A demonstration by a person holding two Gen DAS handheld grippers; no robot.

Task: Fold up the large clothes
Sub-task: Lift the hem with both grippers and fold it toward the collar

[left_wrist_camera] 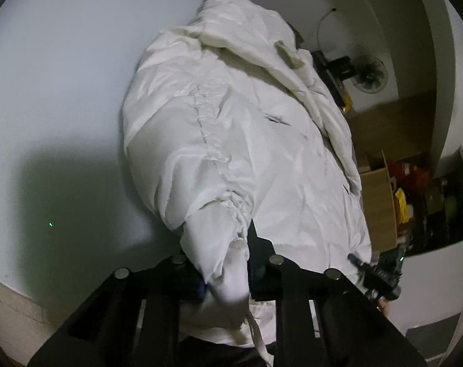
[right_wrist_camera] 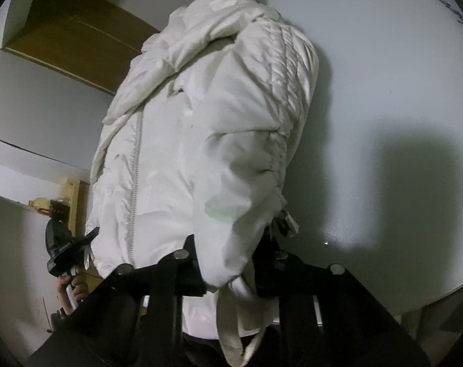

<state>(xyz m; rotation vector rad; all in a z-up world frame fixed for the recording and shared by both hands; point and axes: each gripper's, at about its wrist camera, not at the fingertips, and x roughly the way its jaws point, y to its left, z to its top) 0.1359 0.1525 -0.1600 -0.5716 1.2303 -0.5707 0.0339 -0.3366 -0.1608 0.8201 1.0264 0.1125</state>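
A: While the jacket (left_wrist_camera: 231,128) lay spread on the table (left_wrist_camera: 63,76), what did the grippers do?
B: My left gripper (left_wrist_camera: 228,263) pinched its near hem; my right gripper (right_wrist_camera: 228,269) clenched the hem too.

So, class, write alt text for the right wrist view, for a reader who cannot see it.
A white puffer jacket lies on a pale grey table, its near hem corner pinched in the right gripper at the bottom of the frame. At lower left, a hand holds the left gripper at the jacket's other hem corner.
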